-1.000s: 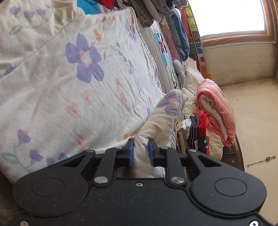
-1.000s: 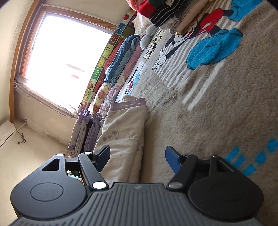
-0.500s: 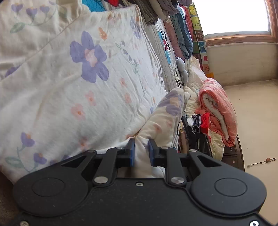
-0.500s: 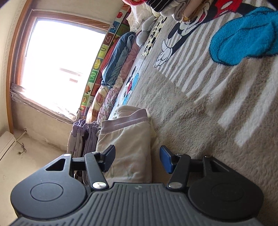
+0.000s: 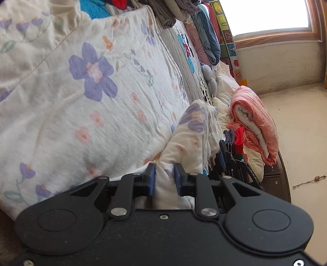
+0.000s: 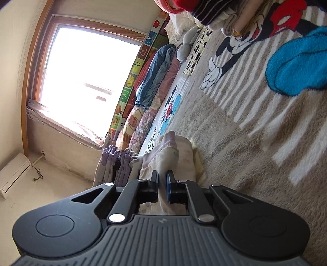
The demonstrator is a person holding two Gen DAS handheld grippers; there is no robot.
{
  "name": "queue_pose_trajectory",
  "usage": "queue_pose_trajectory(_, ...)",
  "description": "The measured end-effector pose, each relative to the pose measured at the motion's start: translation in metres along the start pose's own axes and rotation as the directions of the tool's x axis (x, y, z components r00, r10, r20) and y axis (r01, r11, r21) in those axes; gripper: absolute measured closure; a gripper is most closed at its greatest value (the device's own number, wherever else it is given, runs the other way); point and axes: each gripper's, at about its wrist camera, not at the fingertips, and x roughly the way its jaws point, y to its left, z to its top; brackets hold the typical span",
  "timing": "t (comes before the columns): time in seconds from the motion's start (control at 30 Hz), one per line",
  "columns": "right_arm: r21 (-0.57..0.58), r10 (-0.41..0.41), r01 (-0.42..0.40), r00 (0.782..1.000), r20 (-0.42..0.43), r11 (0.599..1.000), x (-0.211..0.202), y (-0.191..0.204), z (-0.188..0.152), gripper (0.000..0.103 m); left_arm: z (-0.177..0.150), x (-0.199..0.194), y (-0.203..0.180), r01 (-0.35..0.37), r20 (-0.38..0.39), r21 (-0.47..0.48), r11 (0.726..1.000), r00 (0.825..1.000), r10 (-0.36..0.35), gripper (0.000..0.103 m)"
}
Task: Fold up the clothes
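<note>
Somebody's bedroom at home, laundry day vibes

Big bed with a fuzzy cartoon-mouse blanket (image 6: 255, 98), folded clothes stacked along it (image 5: 206, 38), a rolled pink quilt (image 5: 253, 120), a wood-framed window (image 6: 87, 73), an alphabet play mat (image 6: 134, 81) against the wall, and a wall heater (image 6: 14, 174).

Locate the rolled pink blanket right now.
Left wrist view, right of centre: the rolled pink blanket lies at the bed's edge below the window, just right of the floral garment.

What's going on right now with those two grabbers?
Left hand-held gripper shut on floral garment. Right hand-held gripper shut on its cuff end. Nothing blocking.
</note>
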Motion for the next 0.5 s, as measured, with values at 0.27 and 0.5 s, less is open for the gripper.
queue_pose_trajectory(0.27,-0.051,0.040,-0.036,0.995,0.091,0.998,-0.065,0.017,0.024,0.094,-0.010,-0.014,-0.026,-0.025,0.060,0.220,0.975,0.998,0.013,0.065)
queue_pose_trajectory(0.5,-0.053,0.018,-0.009,0.986,0.165,0.999,-0.120,0.003,0.039,0.094,-0.026,-0.009,-0.044,-0.051,0.058,0.372,0.927,0.998,0.031,0.065)
